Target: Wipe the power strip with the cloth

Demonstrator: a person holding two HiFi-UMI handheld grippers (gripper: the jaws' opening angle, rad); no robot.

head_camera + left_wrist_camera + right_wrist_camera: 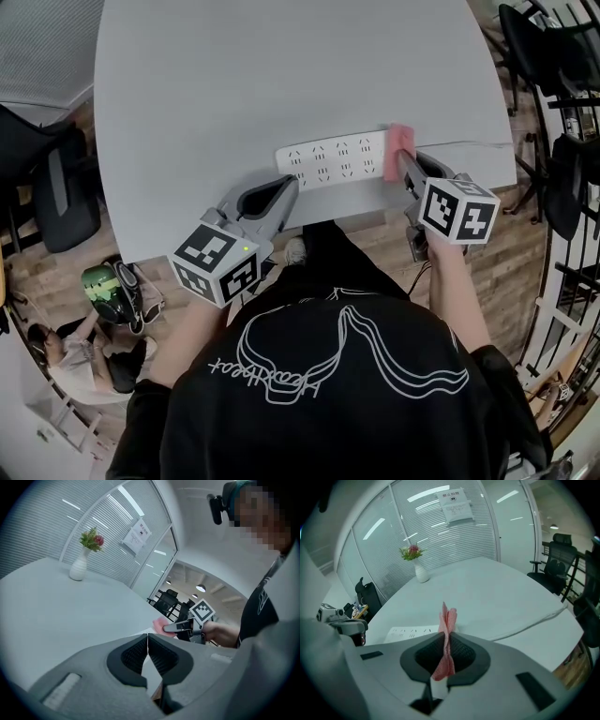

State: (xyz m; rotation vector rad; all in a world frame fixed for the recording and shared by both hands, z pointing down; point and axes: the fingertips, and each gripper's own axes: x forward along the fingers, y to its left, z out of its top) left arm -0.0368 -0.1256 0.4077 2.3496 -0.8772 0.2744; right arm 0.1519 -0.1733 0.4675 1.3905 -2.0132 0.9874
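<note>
A white power strip [335,157] lies near the front edge of the grey table [262,75], its white cord [469,144] running off to the right. My right gripper [401,165] is shut on a pink cloth [398,147], held at the strip's right end. In the right gripper view the cloth [447,634] sticks up between the closed jaws, with the strip [410,632] to the left. My left gripper [281,190] sits just in front of the strip's left end, shut with nothing in it [147,649].
A white vase with flowers [418,565] stands far back on the table. Black office chairs [47,183] stand left and at the right [553,56]. A bag [111,289] lies on the wooden floor at the left.
</note>
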